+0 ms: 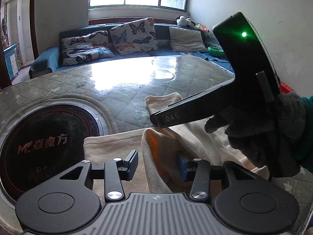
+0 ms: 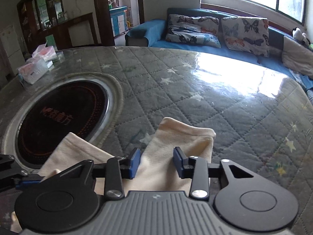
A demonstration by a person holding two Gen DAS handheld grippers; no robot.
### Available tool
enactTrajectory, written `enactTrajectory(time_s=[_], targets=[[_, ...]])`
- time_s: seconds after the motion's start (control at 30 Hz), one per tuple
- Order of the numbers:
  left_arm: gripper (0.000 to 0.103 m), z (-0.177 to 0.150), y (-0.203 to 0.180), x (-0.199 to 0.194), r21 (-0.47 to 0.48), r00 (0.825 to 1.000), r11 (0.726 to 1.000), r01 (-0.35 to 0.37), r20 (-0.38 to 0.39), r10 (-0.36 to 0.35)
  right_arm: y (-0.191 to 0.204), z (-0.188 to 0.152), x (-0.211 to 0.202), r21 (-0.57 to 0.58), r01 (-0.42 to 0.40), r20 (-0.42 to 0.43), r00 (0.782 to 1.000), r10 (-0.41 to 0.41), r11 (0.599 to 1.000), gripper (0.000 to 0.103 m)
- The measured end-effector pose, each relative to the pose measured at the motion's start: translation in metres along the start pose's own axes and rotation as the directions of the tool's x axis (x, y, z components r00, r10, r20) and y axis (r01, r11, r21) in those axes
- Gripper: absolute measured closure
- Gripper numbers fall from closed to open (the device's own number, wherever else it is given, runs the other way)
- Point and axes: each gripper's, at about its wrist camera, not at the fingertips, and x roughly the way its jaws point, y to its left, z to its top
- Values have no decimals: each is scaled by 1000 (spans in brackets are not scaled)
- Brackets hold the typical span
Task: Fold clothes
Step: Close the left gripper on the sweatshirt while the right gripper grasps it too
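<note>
Cloth is the task's thing here: a cream garment [image 1: 121, 143] lies on the near part of the quilted desk [image 1: 121, 90], its left edge just beside the round black cooktop [image 1: 45, 137] set into the desk, with two cuffed ends reaching toward the far side. It is bunched, with a raised fold down its middle, so whether it is partly folded or only rumpled I cannot tell.

What could go wrong, as I judge it: the glossy cover over the desk looks slick, so a pull on one end may drag the whole piece toward the cooktop instead of creasing it. The raised fold may also be pinched in extra layers, leaving a crooked crease.

On the left, the left gripper [image 1: 157, 161] stands wide, its fingers straddling the raised fold; the right finger pad sits against the cloth, though nothing is clamped. On the right, the right gripper [image 2: 157, 160] hovers over the right cuffed end, fingers moderately apart and holding nothing; contact with the cloth is unclear.
</note>
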Motion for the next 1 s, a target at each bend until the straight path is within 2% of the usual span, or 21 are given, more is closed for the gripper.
enactTrajectory(time_s=[0.07, 0.1, 0.17, 0.27, 0.37, 0.7, 1.0], targets=[[59, 0, 0, 1, 3, 1000, 1000, 4, 0, -4, 1, 0, 1, -14, 10, -4, 1000, -10, 1000, 78], [63, 0, 1, 2, 5, 1000, 1000, 7, 0, -7, 1, 0, 1, -20, 14, -7, 1000, -14, 1000, 79], [81, 0, 1, 1, 5, 1000, 1000, 15, 1, -15, 0, -1, 1, -25, 20, -8, 1000, -20, 999, 92], [90, -1, 0, -3, 3, 1000, 1000, 13, 19, -13, -3, -2, -2, -20, 26, 2, 1000, -25, 999, 95], [95, 0, 2, -13, -4, 999, 1000, -1, 46, 1, -7, -6, -11, -17, 31, 38, 999, -30, 999, 96], [100, -8, 16, -57, -50, 989, 996, -74, 127, 79, -39, -27, -97, 40, 101, 194, 975, -107, 994, 97], [96, -8, 12, -67, -34, 988, 996, -85, 128, 89, -70, -85, -196, 118, 240, 283, 922, -264, 964, 97]])
